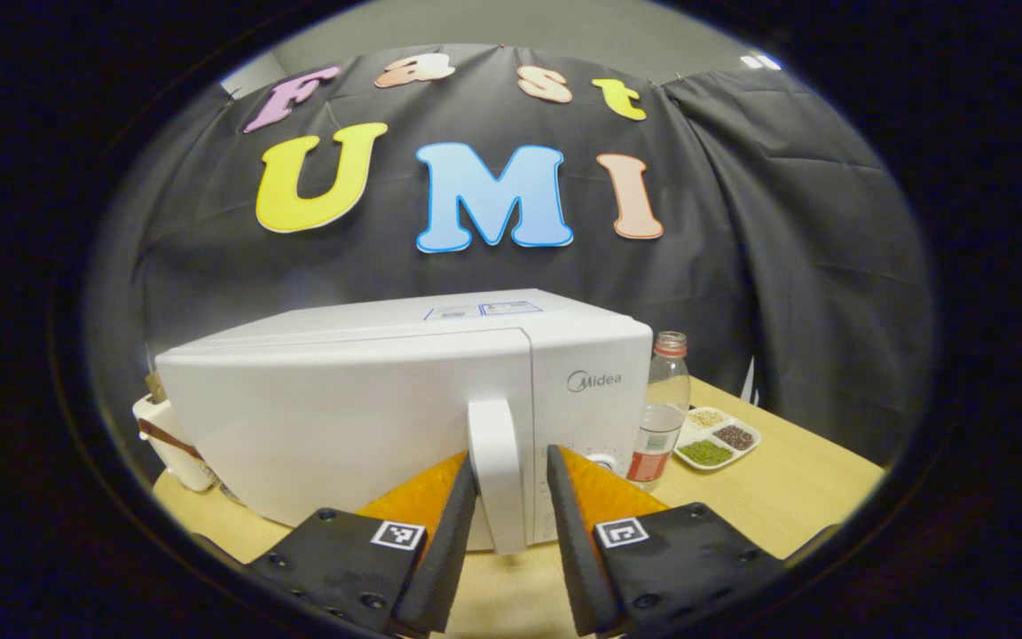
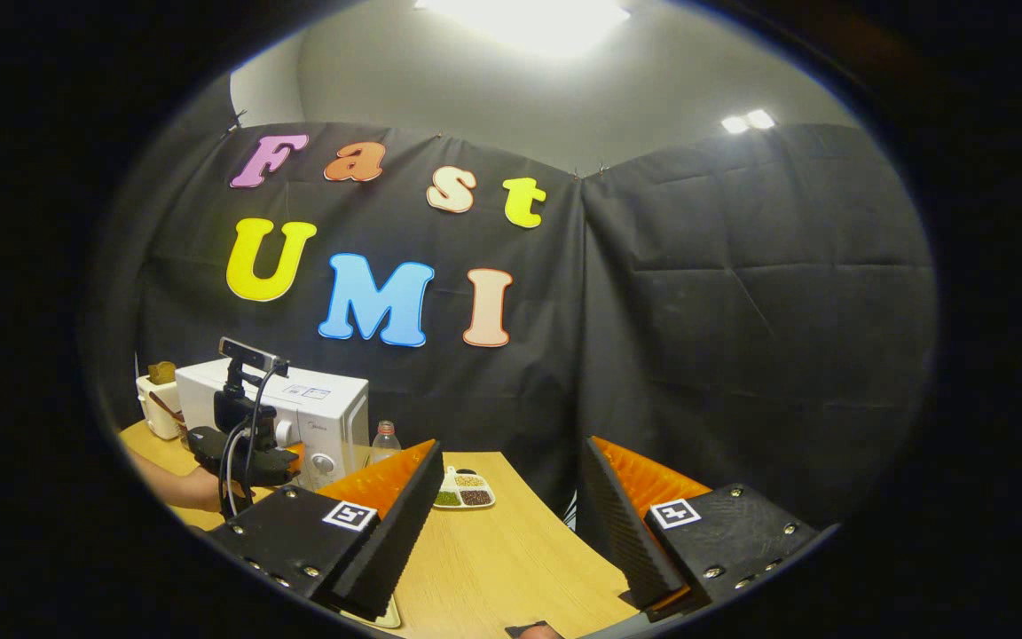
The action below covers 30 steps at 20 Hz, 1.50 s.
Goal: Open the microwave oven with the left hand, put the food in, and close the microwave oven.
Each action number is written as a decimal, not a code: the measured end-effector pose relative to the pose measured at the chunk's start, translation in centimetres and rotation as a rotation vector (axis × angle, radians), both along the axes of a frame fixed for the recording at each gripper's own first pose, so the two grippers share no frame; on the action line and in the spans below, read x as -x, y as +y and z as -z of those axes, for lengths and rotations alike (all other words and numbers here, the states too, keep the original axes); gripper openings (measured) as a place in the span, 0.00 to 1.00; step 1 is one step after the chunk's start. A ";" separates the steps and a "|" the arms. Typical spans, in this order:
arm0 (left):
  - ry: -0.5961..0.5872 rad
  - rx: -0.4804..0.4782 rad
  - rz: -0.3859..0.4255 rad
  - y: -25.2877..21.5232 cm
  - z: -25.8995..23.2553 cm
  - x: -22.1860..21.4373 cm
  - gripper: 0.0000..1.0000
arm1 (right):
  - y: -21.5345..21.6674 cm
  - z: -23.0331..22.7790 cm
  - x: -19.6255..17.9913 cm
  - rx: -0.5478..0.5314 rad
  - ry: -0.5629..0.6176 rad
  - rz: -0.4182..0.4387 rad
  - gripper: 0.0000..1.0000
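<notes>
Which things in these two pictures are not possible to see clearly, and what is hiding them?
- Microwave inside: left gripper view, door is closed.
- Contact on the door handle: left tool straddles it; whether the pads press cannot be told.
- Microwave control panel: left gripper view, partly behind the tool; too small in right gripper view.
- Food to load: a pale edge in right gripper view, cut off by the right tool.
- Compartment tray contents: too small to name.

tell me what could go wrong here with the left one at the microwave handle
1. The left hand-held gripper straddles the door handle with gaps on both sides; pulling before closing may slip off.
2. The microwave sits freely on the table; a hard tug might drag it rather than open the door.
3. A bottle and a divided dish stand close beside the microwave; if it shifts, the bottle may topple.
</notes>
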<state>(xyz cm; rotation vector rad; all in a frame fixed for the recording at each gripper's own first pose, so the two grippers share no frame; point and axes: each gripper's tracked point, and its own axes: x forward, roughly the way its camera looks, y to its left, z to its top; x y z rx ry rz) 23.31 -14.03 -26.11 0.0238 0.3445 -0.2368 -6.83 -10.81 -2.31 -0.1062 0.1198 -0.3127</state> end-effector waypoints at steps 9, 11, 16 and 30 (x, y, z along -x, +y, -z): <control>0.067 -0.019 -0.030 0.8 0.8 -0.3 0.31 | -1.1 0.5 0.2 0.014 0.003 0.000 0.96; 0.092 -0.011 -0.046 0.9 0.9 -0.2 0.25 | -1.0 0.4 0.3 0.000 -0.004 -0.008 0.96; 0.099 0.000 -0.074 0.9 0.6 -0.1 0.14 | -1.0 0.5 0.2 -0.002 -0.014 -0.035 0.96; 0.138 0.007 -0.023 5.1 -0.9 10.3 0.20 | 3.7 1.4 -5.5 -0.092 -0.049 -0.247 0.96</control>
